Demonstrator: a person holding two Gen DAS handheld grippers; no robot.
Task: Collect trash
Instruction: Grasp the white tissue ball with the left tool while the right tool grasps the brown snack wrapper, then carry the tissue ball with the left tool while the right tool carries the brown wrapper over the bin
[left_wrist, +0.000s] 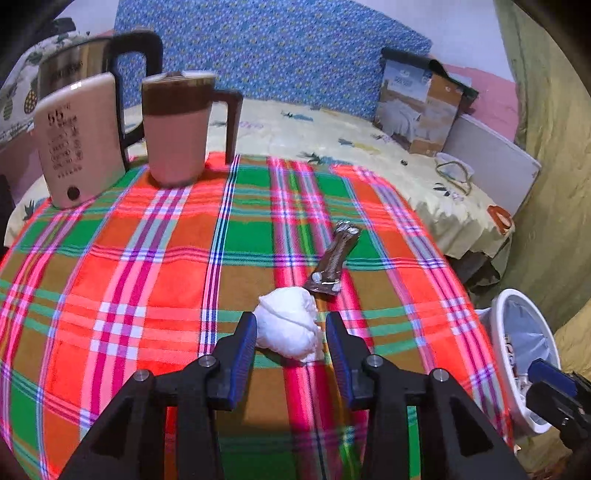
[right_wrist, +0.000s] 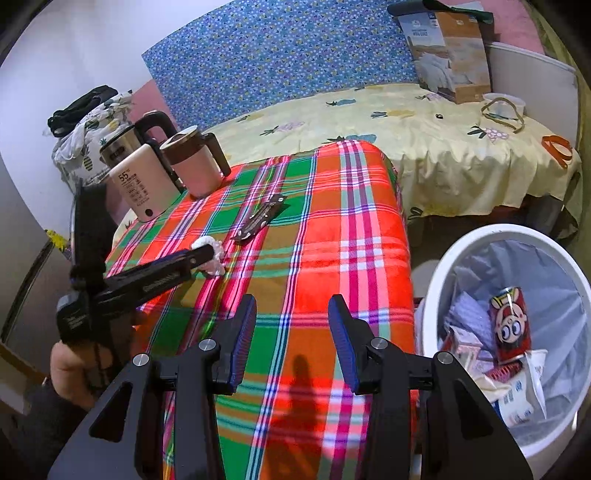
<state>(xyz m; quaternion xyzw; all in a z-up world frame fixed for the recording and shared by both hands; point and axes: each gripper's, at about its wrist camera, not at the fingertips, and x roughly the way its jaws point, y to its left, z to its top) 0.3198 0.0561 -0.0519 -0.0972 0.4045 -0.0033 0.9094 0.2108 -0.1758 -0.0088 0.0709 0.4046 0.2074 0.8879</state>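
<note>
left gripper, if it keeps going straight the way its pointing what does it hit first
The crumpled white tissue, which sits between the open fingers of the left gripper. Just beyond it lies the brown wrapper on the plaid tablecloth.

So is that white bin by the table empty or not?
Not empty: the white bin holds packets and a red cartoon can inside its liner.

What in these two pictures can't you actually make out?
- Small print under the "55" on the pink box: blurred in the left wrist view, too small in the right.
- Bottom of the white bin: covered by trash in the right wrist view; cut off by the right gripper in the left.
- Far side of the tissue ball: hidden by the left gripper's fingers.
</note>
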